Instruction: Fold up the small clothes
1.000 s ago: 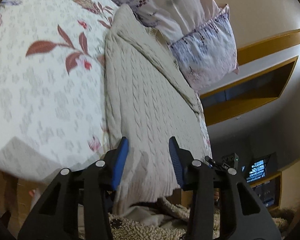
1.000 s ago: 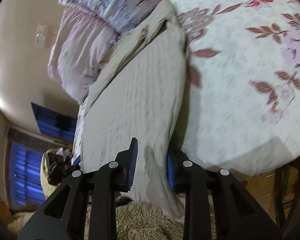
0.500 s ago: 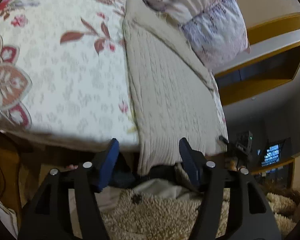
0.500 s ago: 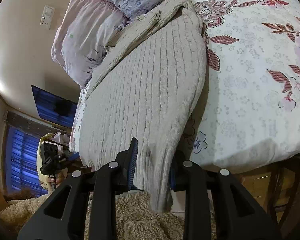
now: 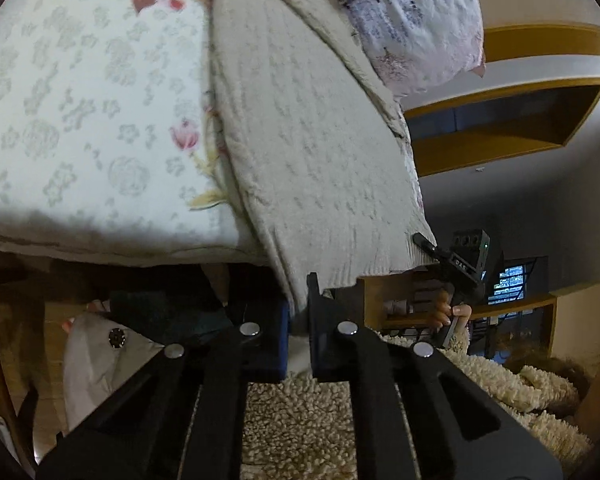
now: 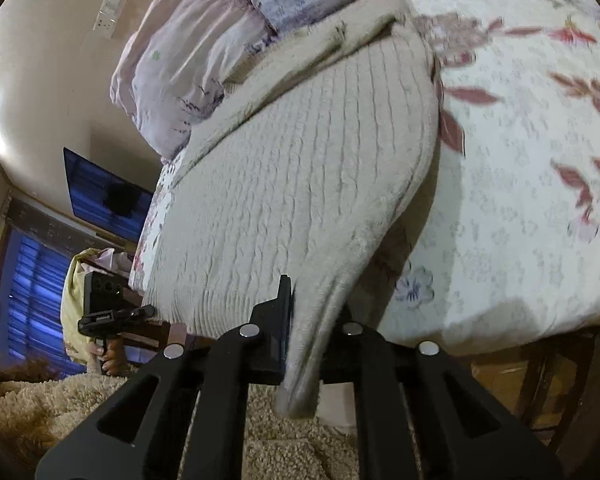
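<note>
A cream cable-knit sweater (image 5: 312, 148) lies on the floral bed sheet (image 5: 92, 128), its hem hanging over the near bed edge. My left gripper (image 5: 298, 312) is shut on the hem's left corner. In the right wrist view the same sweater (image 6: 300, 184) runs up toward the pillows. My right gripper (image 6: 314, 320) is shut on the hem's right corner, with a fold of knit hanging down between the fingers. Each gripper shows small in the other's view, the right one (image 5: 460, 264) and the left one (image 6: 108, 304).
Lilac pillows (image 5: 416, 12) sit at the head of the bed (image 6: 204, 52). A shaggy cream rug (image 5: 300, 412) covers the floor below me. A wooden wall shelf (image 5: 500, 120) is on the right, and a dark screen (image 6: 100, 196) and blue-lit window (image 6: 32, 292) are on the left.
My left gripper, open a second ago, has closed on the sweater's hem corner. My right gripper stays shut on the other corner. Both have drawn the hem back past the bed edge.
</note>
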`<state>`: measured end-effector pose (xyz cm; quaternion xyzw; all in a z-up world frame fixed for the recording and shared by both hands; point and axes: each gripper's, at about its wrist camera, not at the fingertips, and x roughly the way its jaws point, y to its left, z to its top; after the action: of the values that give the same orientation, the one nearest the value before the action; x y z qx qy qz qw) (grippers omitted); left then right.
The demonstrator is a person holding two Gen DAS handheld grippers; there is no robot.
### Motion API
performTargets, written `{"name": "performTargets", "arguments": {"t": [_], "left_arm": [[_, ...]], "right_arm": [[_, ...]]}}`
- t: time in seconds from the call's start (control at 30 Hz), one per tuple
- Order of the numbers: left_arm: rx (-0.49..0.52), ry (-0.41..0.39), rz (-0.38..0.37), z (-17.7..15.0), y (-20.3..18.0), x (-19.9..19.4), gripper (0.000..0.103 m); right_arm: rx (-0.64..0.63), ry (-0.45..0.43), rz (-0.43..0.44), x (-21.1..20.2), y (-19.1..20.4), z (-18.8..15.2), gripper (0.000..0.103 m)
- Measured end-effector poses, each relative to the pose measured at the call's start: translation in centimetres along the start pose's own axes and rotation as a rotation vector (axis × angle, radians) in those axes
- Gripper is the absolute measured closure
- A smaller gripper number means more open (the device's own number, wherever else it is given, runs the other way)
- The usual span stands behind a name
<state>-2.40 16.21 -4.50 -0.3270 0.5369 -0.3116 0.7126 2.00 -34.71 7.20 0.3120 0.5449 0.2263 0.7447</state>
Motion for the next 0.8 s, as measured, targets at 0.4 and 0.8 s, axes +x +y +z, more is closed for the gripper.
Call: {"name": "performTargets", "arguments": {"t": [0.4, 0.8], "left_arm": [[0.144, -0.406, 0.133, 5.6, -4.4, -6.8, 0.097], [0.245, -0.589, 0.252, 17.0, -8.9, -7.5, 0.097]], "right_arm": [[-0.179, -0.362, -0.160, -3.9, 4.7, 3.9, 0.095], [-0.353, -0.545, -0.352, -2.7, 9.2, 11.4, 0.095]]}}
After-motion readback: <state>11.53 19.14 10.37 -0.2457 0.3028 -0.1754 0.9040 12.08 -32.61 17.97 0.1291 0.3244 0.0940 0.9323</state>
